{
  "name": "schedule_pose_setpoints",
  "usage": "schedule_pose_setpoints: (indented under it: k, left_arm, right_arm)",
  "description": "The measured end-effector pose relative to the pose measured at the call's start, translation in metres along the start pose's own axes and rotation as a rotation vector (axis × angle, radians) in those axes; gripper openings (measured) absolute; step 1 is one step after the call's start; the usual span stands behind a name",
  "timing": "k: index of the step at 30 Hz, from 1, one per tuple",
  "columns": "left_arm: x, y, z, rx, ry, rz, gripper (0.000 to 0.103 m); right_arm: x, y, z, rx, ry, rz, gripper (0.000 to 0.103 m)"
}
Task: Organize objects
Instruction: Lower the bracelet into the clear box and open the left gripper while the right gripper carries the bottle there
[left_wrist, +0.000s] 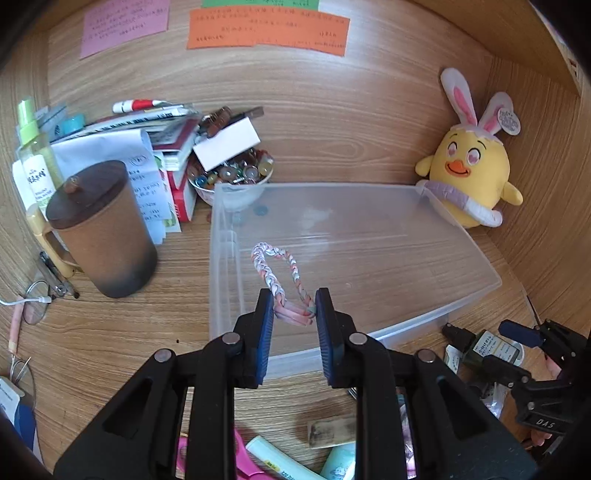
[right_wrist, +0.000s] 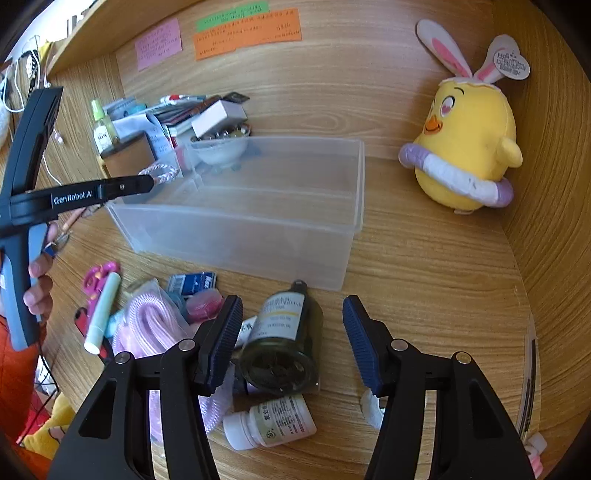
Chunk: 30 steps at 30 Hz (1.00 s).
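Observation:
My left gripper (left_wrist: 294, 308) is shut on a braided pink-and-white bracelet (left_wrist: 277, 273) and holds it over the near left part of a clear plastic bin (left_wrist: 369, 236). The right wrist view shows that gripper (right_wrist: 149, 182) and the bracelet (right_wrist: 162, 172) above the left end of the bin (right_wrist: 258, 221). My right gripper (right_wrist: 291, 325) is open and empty, its jaws either side of a dark green glass bottle (right_wrist: 284, 339) lying on the desk in front of the bin. A white pill bottle (right_wrist: 269, 424) lies just nearer.
A yellow chick plush (right_wrist: 465, 147) stands at the right wall. A brown lidded mug (left_wrist: 103, 229), a paper stack (left_wrist: 140, 147) and a bowl of pins (left_wrist: 232, 173) crowd the back left. Pink pouch (right_wrist: 155, 328), lip balm tube (right_wrist: 103, 310) and small items lie front left.

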<state>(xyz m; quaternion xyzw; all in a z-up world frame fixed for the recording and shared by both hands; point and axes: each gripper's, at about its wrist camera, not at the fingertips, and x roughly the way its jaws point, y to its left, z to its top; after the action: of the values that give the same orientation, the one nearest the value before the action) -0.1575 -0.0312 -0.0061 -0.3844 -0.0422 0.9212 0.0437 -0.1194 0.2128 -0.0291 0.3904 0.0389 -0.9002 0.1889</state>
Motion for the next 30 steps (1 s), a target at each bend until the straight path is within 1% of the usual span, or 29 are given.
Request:
schedule_pose_setpoints:
  k: [3,5,6,8,10,11,12,13,14,15,17,18,20,22,23,24,26,30]
  left_arm:
    - [0.005,-0.003,0.001,0.012,0.019,0.001,0.022]
    - [0.006,-0.003,0.001,0.013,0.028,0.0,0.022]
    - [0.007,-0.002,0.001,0.012,0.033,-0.003,0.023]
    - [0.007,-0.002,0.001,0.009,0.044,-0.017,0.023]
    - [0.003,-0.002,0.001,0.014,0.043,-0.021,0.027]
    - [0.001,-0.003,0.001,0.017,0.04,-0.022,0.033]
    - [-0.002,-0.003,0.001,0.02,0.032,-0.024,0.042]
    - [-0.007,-0.004,0.002,0.023,0.019,-0.026,0.048]
    - [-0.011,-0.004,0.003,0.025,0.006,-0.029,0.057]
    - [-0.017,-0.005,0.003,0.028,-0.013,-0.031,0.063]
    - [-0.029,-0.006,0.005,0.039,-0.046,-0.025,0.069]
    - [-0.034,-0.007,0.005,0.044,-0.059,-0.022,0.075]
    - [-0.046,-0.009,0.006,0.051,-0.096,-0.014,0.082]
    - [-0.058,-0.01,0.006,0.059,-0.131,0.005,0.091]
    - [-0.064,-0.01,0.006,0.061,-0.147,0.011,0.098]
    - [-0.069,-0.009,0.005,0.059,-0.163,0.015,0.101]
    - [-0.076,-0.008,0.002,0.064,-0.174,0.016,0.101]
    - [-0.076,-0.005,-0.006,0.068,-0.149,0.016,0.101]
  right_arm:
    - [0.006,-0.003,-0.002,0.027,0.012,0.017,0.052]
    - [0.008,-0.004,-0.003,0.039,0.014,0.029,0.044]
    - [0.007,-0.004,-0.003,0.043,0.012,0.029,0.039]
    - [0.004,-0.003,-0.004,0.04,0.003,0.045,0.039]
    - [-0.003,0.0,-0.003,0.02,-0.013,0.045,0.039]
    - [-0.007,0.003,-0.003,0.006,-0.021,0.04,0.039]
    - [-0.012,0.005,-0.002,-0.011,-0.032,0.035,0.039]
    - [-0.019,0.008,-0.002,-0.03,-0.044,0.031,0.039]
    - [-0.024,0.011,-0.001,-0.042,-0.055,0.032,0.039]
    - [-0.03,0.013,-0.001,-0.051,-0.069,0.032,0.039]
    - [-0.041,0.016,0.002,-0.067,-0.096,0.033,0.039]
    - [-0.046,0.017,0.005,-0.069,-0.111,0.036,0.039]
    - [-0.057,0.019,0.012,-0.07,-0.147,0.045,0.039]
    - [-0.065,0.021,0.021,-0.068,-0.191,0.061,0.039]
    - [-0.067,0.023,0.027,-0.066,-0.208,0.065,0.039]
    - [-0.068,0.024,0.032,-0.067,-0.222,0.065,0.039]
    - [-0.063,0.027,0.044,-0.069,-0.245,0.068,0.039]
    - [-0.034,0.034,0.067,-0.071,-0.209,0.05,0.039]
